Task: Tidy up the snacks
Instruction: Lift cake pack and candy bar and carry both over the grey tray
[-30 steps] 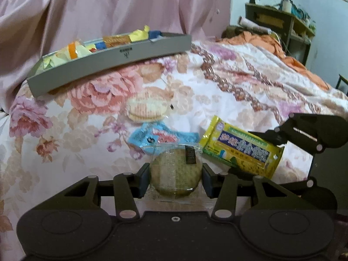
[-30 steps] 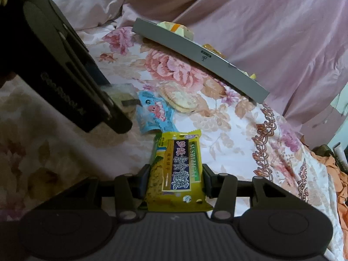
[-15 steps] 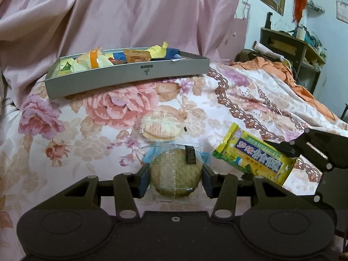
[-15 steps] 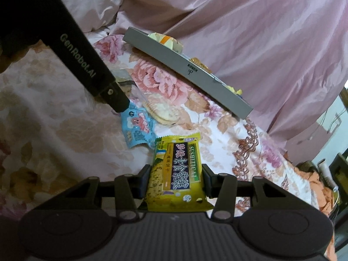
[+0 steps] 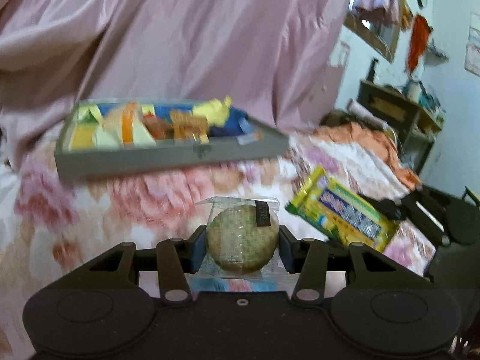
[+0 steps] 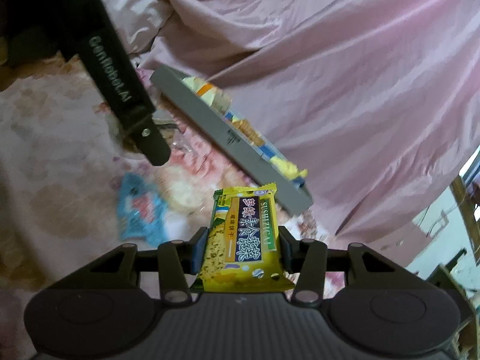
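Above bed | left tool (image 5: 241, 244) level, gripping cookie (image 5: 241, 241) | right tool (image 6: 242, 247) gripping packet (image 6: 244, 237)

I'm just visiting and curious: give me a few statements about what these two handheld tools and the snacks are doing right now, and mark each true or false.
1. The left gripper holds a round biscuit in clear wrap. True.
2. The right gripper is empty. False: its fingers clamp a yellow snack packet.
3. The grey tray already holds several snacks. True.
4. The tray sits on a bare wooden table. False: it rests on a floral bedspread.
5. A blue packet lies loose on the bedspread. True.
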### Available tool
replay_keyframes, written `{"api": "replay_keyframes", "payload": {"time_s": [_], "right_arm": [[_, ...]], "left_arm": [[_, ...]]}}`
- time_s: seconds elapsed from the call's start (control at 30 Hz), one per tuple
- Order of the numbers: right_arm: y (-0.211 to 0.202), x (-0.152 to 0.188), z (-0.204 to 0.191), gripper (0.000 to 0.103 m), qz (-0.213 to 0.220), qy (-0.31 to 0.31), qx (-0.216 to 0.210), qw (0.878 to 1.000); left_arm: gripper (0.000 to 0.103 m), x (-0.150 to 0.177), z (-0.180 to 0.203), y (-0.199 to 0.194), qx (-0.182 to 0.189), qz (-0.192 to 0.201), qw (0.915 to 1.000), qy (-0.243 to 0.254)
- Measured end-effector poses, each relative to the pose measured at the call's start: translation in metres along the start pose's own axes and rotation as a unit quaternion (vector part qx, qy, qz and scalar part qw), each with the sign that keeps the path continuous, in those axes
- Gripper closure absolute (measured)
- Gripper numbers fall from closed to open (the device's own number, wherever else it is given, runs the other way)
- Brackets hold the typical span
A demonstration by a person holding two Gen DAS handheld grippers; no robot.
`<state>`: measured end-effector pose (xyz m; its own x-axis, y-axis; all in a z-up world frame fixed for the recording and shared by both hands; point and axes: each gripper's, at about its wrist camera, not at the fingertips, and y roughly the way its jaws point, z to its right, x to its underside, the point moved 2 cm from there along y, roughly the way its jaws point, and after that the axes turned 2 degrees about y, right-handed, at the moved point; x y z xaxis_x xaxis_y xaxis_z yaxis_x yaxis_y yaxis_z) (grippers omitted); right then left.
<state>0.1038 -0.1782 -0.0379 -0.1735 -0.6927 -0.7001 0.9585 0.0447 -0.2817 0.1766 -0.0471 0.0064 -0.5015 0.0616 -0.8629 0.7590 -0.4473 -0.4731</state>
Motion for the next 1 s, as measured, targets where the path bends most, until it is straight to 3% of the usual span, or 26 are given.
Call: {"api": "replay_keyframes", "payload": {"time_s": [0.27, 0.47, 0.77, 1.0], "right_arm": [[0.042, -0.028, 0.028, 0.051, 0.055, -0.082, 0.006, 0.995], [0.087, -0.051, 0.042, 0.051, 0.084, -0.103, 0.012, 0.991], [0.142, -0.075, 0.054, 0.051, 0.096, -0.054, 0.027, 0.994], [0.176, -0.078, 0.063, 0.051, 0.07, 0.003, 0.014, 0.997]], "left_arm": [[0.052, -0.072, -0.032, 0.03, -0.063, 0.04, 0.9972, -0.008], [0.052, -0.111, -0.045, 0.067, -0.088, 0.049, 0.9949, 0.01], [0.052, -0.13, -0.066, 0.117, -0.108, 0.03, 0.9937, -0.004], [0.052, -0.131, -0.073, 0.136, -0.116, 0.015, 0.9931, -0.004]]}}
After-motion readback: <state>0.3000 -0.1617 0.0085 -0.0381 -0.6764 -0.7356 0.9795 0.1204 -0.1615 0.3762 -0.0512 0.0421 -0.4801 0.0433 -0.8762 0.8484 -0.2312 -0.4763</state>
